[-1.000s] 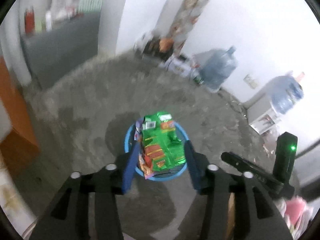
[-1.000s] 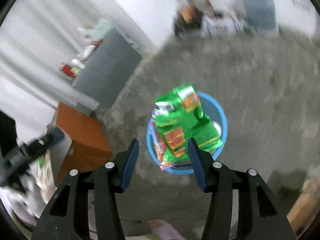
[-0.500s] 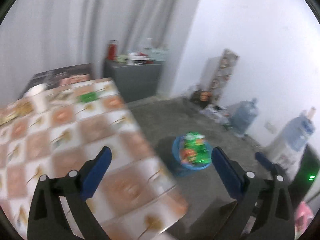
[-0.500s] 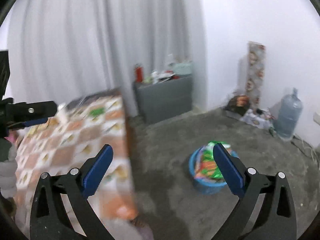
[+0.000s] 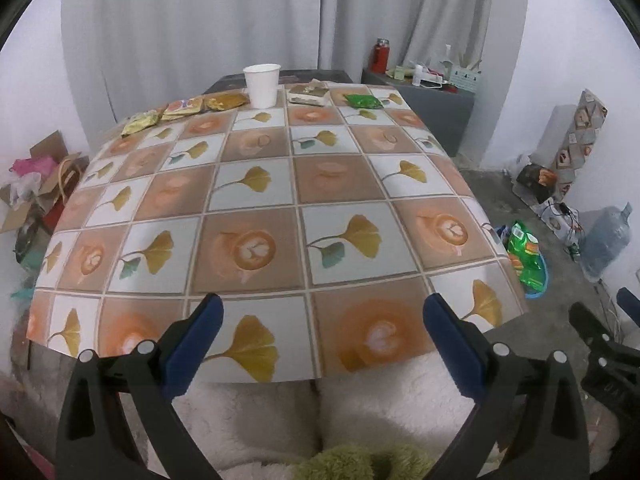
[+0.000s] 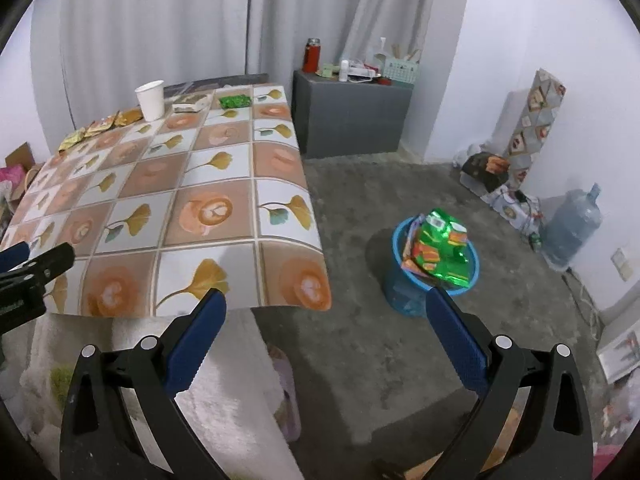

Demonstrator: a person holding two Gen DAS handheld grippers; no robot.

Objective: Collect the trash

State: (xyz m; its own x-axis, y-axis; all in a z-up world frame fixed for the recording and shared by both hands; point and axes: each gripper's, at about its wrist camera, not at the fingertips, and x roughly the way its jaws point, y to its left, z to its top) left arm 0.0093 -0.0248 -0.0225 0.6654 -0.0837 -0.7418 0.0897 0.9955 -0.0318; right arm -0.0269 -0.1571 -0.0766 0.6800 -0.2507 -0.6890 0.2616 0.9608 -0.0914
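Both the left claw (image 5: pixel 320 332) and right claw (image 6: pixel 324 328) gaped wide and empty, the round blue plastic bin (image 6: pixel 404 296) stuffed with green wrappers (image 6: pixel 444 252) just beyond the right one.

Behind your table's far right corner stands a grey cabinet (image 6: pixel 352 116) with a red flask (image 6: pixel 312 55) and small clutter on top. A blue water jug (image 6: pixel 572 226) sits by the right wall. Cardboard boxes (image 5: pixel 38 184) lie left of the table.

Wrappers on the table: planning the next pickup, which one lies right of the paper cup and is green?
The green wrapper, alone near the far right corner; the yellowish ones lie left of the paper cup.
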